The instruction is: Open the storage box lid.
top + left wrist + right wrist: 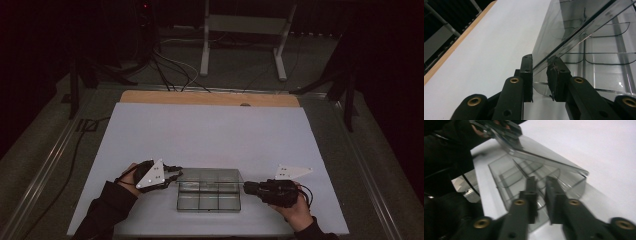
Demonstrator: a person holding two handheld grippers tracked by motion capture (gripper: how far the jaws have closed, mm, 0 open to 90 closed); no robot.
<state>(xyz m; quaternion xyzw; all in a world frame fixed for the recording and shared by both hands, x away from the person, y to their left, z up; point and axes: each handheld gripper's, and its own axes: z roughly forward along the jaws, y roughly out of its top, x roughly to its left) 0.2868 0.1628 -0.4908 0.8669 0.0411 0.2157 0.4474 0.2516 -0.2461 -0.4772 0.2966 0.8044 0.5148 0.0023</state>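
Observation:
A clear plastic box with several compartments lies near the front edge of the white table. Its hinged lid is tilted up. My left gripper is at the box's left end, and in the left gripper view it is shut on the lid's edge, holding it raised. My right gripper is at the box's right end. In the right gripper view its jaws stand narrowly apart astride the box's end wall, without pinching it. The lid slopes up toward the left gripper beyond.
A wooden strip runs along the table's far edge. Beyond it, on the dark floor, are cables and the legs of a white stand. Bare white table surface spreads behind and beside the box.

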